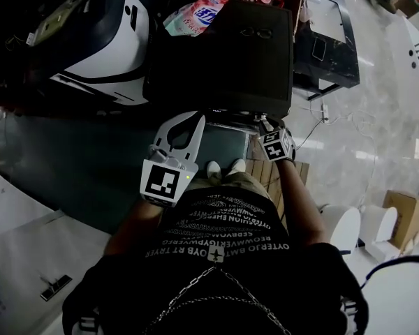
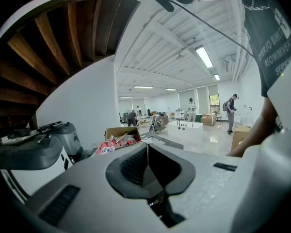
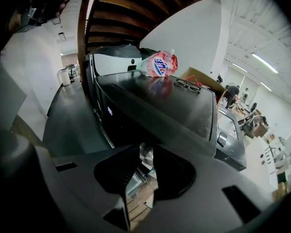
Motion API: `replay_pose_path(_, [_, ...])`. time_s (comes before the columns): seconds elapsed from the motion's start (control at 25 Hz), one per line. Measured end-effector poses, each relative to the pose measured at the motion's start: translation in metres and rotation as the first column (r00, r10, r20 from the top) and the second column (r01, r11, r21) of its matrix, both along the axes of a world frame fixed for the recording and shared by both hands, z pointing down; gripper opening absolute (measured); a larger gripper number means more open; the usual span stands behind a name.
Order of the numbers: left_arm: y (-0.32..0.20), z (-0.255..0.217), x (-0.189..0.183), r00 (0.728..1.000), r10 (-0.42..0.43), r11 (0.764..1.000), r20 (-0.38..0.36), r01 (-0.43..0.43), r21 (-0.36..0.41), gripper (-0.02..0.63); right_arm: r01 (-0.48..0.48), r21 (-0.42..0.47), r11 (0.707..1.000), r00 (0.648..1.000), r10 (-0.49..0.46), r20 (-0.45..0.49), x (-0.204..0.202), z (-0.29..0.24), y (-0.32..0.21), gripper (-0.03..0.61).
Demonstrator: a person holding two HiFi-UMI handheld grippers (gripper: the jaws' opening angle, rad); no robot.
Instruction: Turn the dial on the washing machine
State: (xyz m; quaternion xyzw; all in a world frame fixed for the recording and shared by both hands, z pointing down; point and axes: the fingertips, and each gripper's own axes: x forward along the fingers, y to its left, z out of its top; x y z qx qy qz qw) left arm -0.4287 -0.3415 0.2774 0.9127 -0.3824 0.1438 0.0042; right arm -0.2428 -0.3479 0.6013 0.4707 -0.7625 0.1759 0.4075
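Note:
The black washing machine [image 1: 223,54] stands in front of me, its flat lid seen from above. Its dark front panel [image 3: 111,115] carries a small blue light; I cannot make out the dial in any view. My right gripper [image 1: 264,124] is low at the machine's front right, tucked under the lid's edge. Its jaws [image 3: 146,152] stand a little apart, with only floor and pallet showing through the gap. My left gripper [image 1: 187,128] is held up at the front left, away from the machine, pointing into the room. Its pads [image 2: 146,147] meet, holding nothing.
A pink detergent pouch [image 1: 199,12] and a pair of glasses [image 1: 255,32] lie on the lid. A white and black appliance [image 1: 105,33] stands to the left. A wooden pallet [image 1: 269,173] lies under the machine, and a cardboard box [image 1: 401,215] sits at right.

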Motion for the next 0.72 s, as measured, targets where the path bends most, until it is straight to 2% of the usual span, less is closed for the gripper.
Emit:
replay_pose_path(0.2, [0.005,0.007,-0.014,1.000,0.018,1.000,-0.007,-0.018,0.021,0.012,-0.021,-0.028,0.999,0.999,0.019,-0.039,-0.001,0.019,0.001,0.084])
replay_pose_path(0.36, [0.004,0.001,-0.033,1.000,-0.007,0.999,-0.018,0.008,0.032,0.012,-0.013,-0.038,0.999,0.996,0.009,-0.093,0.000,0.030,-0.002,0.078])
replay_pose_path(0.44, [0.004,0.001,-0.043,1.000,-0.022,0.999,-0.019,0.023,0.030,0.012,-0.029,-0.033,0.999,0.995,0.025,-0.099,0.002,0.030,-0.004,0.052])
replay_pose_path(0.56, [0.007,0.000,-0.052,0.999,-0.032,0.999,-0.015,0.033,0.030,0.012,-0.058,-0.033,0.998,0.994,0.055,-0.090,0.006,0.032,-0.003,0.054])
replay_pose_path(0.72, [0.005,-0.004,-0.060,0.998,-0.058,0.998,-0.033,0.058,-0.001,0.012,-0.119,-0.104,0.987,0.990,0.110,-0.087,0.017,0.046,0.003,0.102])
